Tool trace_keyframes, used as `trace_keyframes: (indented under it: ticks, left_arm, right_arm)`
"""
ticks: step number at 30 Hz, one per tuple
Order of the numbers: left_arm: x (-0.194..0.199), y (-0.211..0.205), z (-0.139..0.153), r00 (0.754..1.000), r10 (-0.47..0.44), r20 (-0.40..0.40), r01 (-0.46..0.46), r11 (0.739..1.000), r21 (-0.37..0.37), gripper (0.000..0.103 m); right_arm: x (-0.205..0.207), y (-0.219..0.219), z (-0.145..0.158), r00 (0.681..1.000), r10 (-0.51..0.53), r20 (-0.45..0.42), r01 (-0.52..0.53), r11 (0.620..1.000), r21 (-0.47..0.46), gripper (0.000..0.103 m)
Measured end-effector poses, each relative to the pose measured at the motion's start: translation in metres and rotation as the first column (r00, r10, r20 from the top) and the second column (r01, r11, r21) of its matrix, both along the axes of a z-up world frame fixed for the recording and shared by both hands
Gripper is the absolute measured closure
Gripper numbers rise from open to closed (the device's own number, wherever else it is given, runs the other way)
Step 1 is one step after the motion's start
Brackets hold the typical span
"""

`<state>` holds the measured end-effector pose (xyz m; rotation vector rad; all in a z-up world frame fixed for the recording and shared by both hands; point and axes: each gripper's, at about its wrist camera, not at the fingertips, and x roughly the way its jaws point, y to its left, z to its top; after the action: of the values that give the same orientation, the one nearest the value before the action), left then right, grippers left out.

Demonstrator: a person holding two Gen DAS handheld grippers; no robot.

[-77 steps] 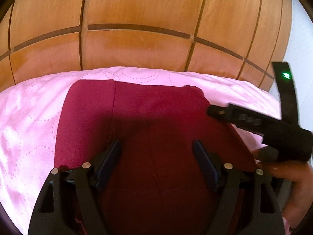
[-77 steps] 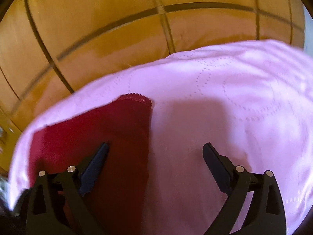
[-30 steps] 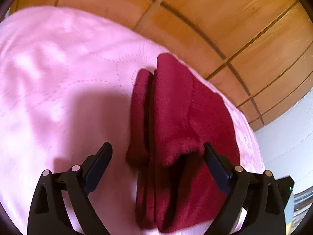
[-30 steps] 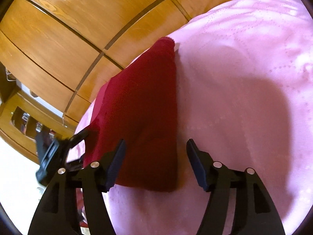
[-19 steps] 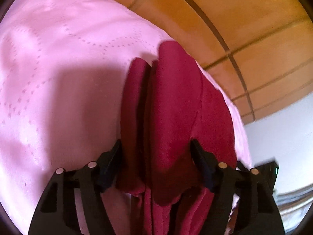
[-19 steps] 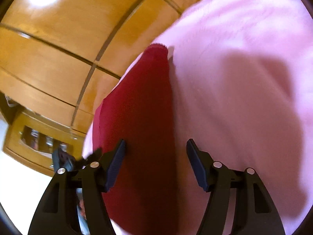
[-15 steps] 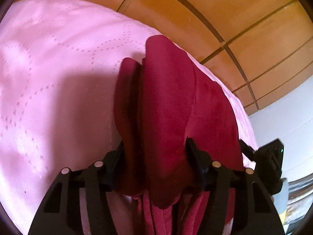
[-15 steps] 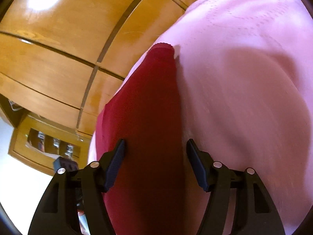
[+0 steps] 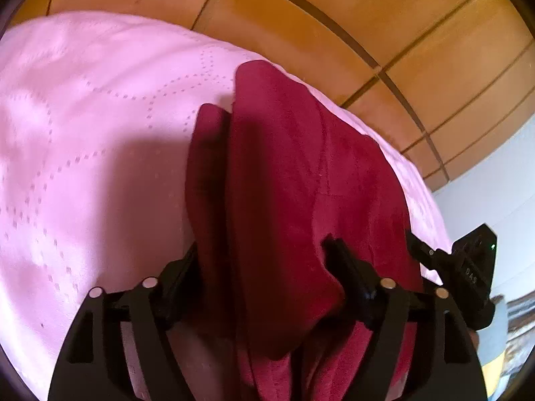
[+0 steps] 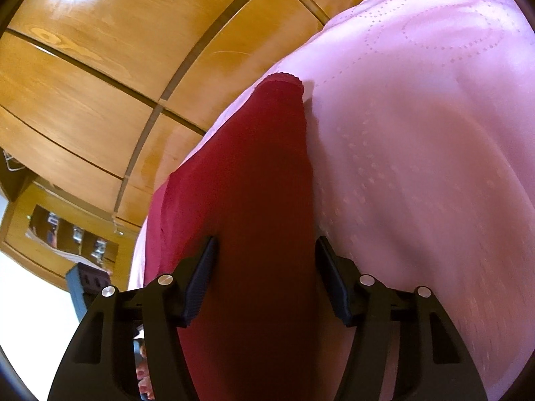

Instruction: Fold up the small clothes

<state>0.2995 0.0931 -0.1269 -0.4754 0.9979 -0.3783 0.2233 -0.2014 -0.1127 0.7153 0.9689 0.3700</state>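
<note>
Left gripper (image 9: 264, 264) has narrowed onto bunched layers of the red garment (image 9: 284, 173), now pinched | right gripper (image 10: 264, 267) straddles its edge, half-closed, grip uncertain | garment lies on the pink bedspread (image 9: 83, 127) beside the wooden panelling (image 10: 100, 67) | next fold looks ready.

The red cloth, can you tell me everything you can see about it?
The red cloth is dark crimson, soft and a bit fuzzy, like fleece. It is folded into several layers that show as long ridges in the left view. One far edge has a tiny scalloped trim. It lies on a pink quilt near a wooden wall. The left claw squeezes a bunch of its layers. The right claw straddles its other end, jaws at its sides.
</note>
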Motion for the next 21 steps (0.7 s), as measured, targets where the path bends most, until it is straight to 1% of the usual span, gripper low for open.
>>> trace_keyframes:
  ticks: [2,5,7,8,13,19,21]
  left_arm:
    - [0.003,-0.003,0.001,1.0,-0.018,-0.007,0.018,1.0,0.024,0.024]
    - [0.008,-0.005,0.0,0.999,-0.037,-0.027,0.038,0.998,0.04,0.024]
    - [0.01,-0.006,0.001,0.998,-0.048,-0.028,0.049,0.997,0.052,0.026]
    - [0.01,-0.006,0.002,0.998,-0.053,-0.028,0.055,0.997,0.054,0.028]
    - [0.014,-0.005,0.004,0.997,-0.078,-0.021,0.079,0.995,0.058,0.036]
    - [0.009,-0.003,0.006,0.997,-0.081,0.009,0.081,0.994,0.074,0.046]
    - [0.006,-0.002,0.009,0.996,-0.084,0.025,0.081,0.993,0.083,0.052]
  right_arm:
    - [0.001,0.002,0.001,1.0,-0.003,0.0,0.003,1.0,-0.005,0.044]
    - [-0.001,0.001,0.003,1.0,-0.005,-0.003,0.005,1.0,-0.019,0.044]
    - [-0.001,0.002,0.004,1.0,-0.003,-0.003,0.003,0.999,-0.04,0.044]
    - [-0.001,0.003,0.007,1.0,0.001,0.002,-0.001,0.998,-0.062,0.044]
    - [-0.001,0.01,0.015,0.999,0.02,0.034,-0.014,0.987,-0.159,0.044]
    - [0.0,0.015,0.021,0.998,0.033,0.054,-0.02,0.971,-0.238,0.044]
    - [0.0,0.018,0.024,0.997,0.042,0.063,-0.024,0.967,-0.254,0.049]
